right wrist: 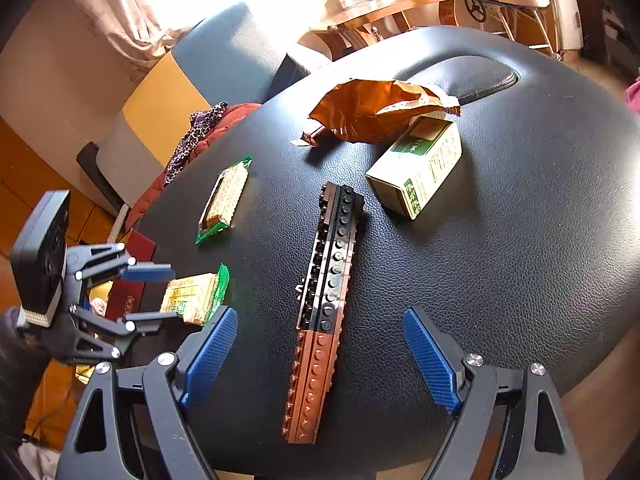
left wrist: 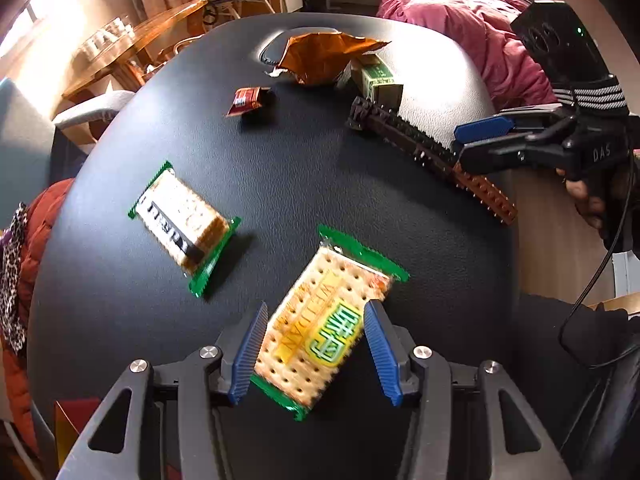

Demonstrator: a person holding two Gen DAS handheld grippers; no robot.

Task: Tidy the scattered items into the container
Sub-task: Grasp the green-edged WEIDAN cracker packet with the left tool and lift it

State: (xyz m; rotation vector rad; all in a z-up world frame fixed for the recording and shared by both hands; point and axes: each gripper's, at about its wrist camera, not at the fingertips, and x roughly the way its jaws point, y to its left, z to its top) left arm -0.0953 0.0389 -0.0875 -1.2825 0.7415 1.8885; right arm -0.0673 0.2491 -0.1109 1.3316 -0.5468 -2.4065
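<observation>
I am keeping my left gripper [left wrist: 316, 350] released around the near cracker packet [left wrist: 326, 328], not pressing it. My right gripper [right wrist: 320, 360] is standing released over the brick bar [right wrist: 324, 304] on the black table [right wrist: 500, 240].

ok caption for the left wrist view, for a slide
Left gripper with jaws open around a green-edged cracker packet on the black table.

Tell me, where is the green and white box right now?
The green and white box lies at the far end of the black table, touching the crumpled orange bag, just beyond the long brick strip.
</observation>
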